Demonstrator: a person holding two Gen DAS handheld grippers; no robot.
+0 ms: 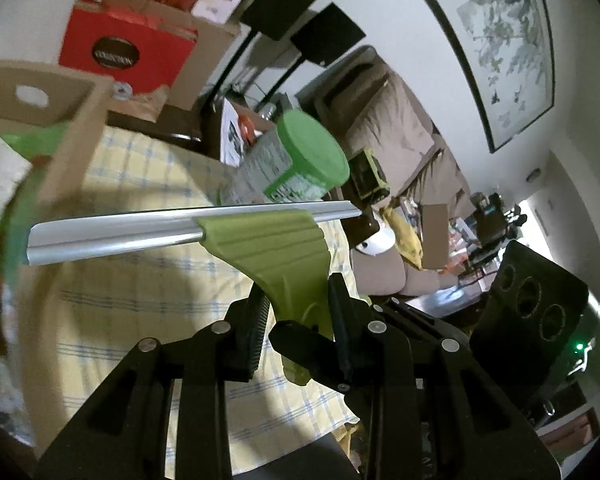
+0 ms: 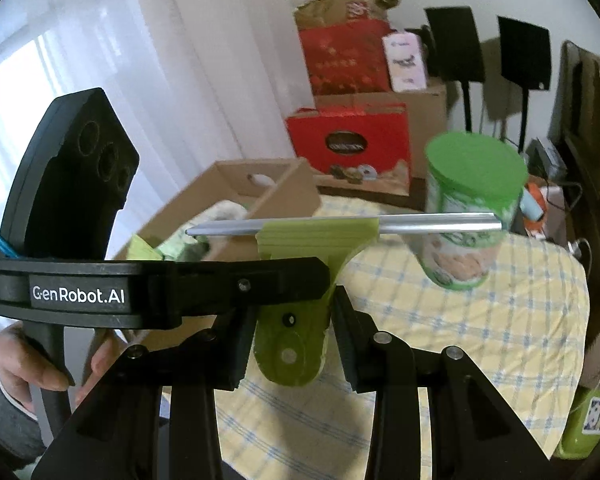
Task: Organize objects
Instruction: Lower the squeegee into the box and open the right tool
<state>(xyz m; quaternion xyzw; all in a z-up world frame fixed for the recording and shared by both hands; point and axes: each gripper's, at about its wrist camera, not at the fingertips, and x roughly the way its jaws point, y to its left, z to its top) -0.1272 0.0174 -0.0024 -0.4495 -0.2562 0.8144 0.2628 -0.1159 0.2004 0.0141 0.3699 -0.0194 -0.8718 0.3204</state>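
A green squeegee (image 1: pixel 284 256) with a silver blade bar (image 1: pixel 140 228) is held in the air above a table with a yellow checked cloth (image 1: pixel 140 320). My left gripper (image 1: pixel 300 320) is shut on its green handle. My right gripper (image 2: pixel 292 320) is shut on the same handle (image 2: pixel 296 336) from the other side; the left gripper's finger (image 2: pixel 180 284) crosses in front of it. A green-lidded canister (image 2: pixel 472 200) stands on the table beyond the blade; it also shows in the left wrist view (image 1: pixel 300 156). An open cardboard box (image 2: pixel 260 188) with several items stands at the left.
Red and brown boxes (image 2: pixel 352 140) are stacked behind the table. Two black speakers on stands (image 2: pixel 524 52) stand by the wall. A beige sofa (image 1: pixel 396 132) and a framed picture (image 1: pixel 500 48) are to the right. A hand (image 2: pixel 24 364) holds the left gripper's grip.
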